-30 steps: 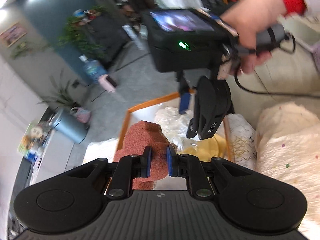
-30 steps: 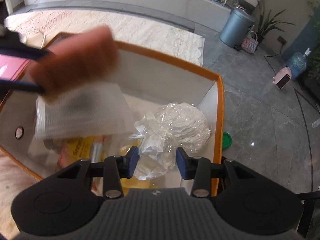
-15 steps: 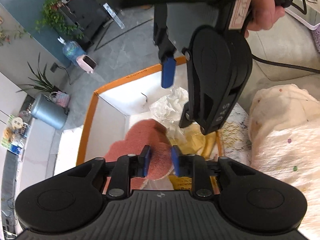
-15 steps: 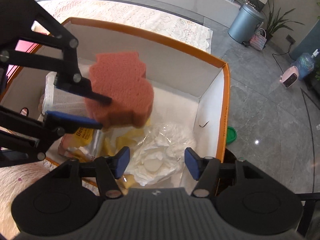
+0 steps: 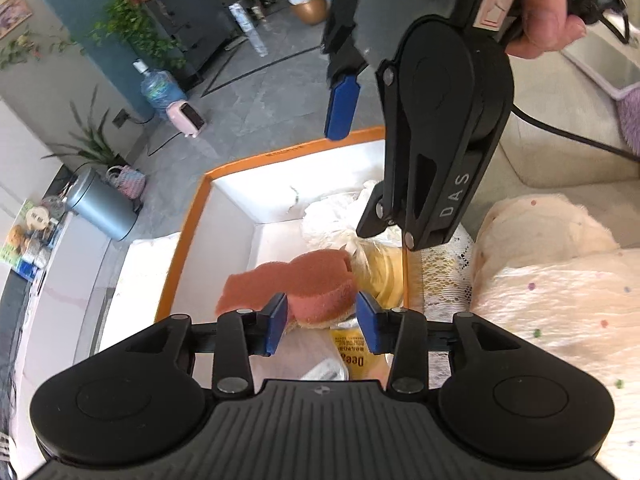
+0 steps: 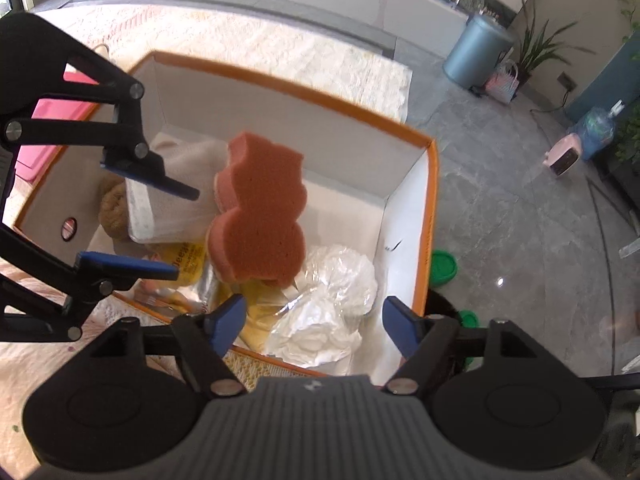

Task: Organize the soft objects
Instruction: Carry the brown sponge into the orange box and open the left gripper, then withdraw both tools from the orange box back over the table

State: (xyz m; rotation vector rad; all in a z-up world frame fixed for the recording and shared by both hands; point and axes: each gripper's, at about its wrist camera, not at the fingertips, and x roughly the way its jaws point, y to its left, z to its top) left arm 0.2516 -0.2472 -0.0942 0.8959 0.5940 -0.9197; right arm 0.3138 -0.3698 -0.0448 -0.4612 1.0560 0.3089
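Subject item: a terracotta-coloured foam sponge (image 6: pixel 258 212) with a lobed, figure-like outline, positioned over the middle of the orange-rimmed white box (image 6: pixel 430 216). It appears in mid-release: in the right wrist view it stands clear of both blue pads of the left gripper (image 6: pixel 160 232), tilted, with no contact visible. In the left wrist view the same sponge (image 5: pixel 296 286) lies between the pads, but blur along its left edge prevents confirming whether either pad is touching it.

Jaws: the left gripper's jaws are opening, with the sponge between or just ahead of them and apparently free. The right gripper (image 6: pixel 314 320) also has its jaws opening, standing wide, with nothing between them; it hangs above the near right part of the box.

Handling assessment: the sponge is judged light, soft and compressible, not fragile, with a coarse surface that should not slip. Best hold is across its narrow waist or flat faces, with moderate squeeze only.

Surroundings, relative to the box: inside it, a crumpled clear plastic bag (image 6: pixel 332 304) lies in the near right corner, a yellow printed packet (image 6: pixel 190 258) beneath the sponge, and a white mesh-wrapped bundle (image 6: pixel 172 208) towards the left wall. Outside the right wall, green lids (image 6: pixel 444 266) rest on the grey floor. A lace-patterned cloth (image 6: pixel 352 74) lies beyond the far wall.
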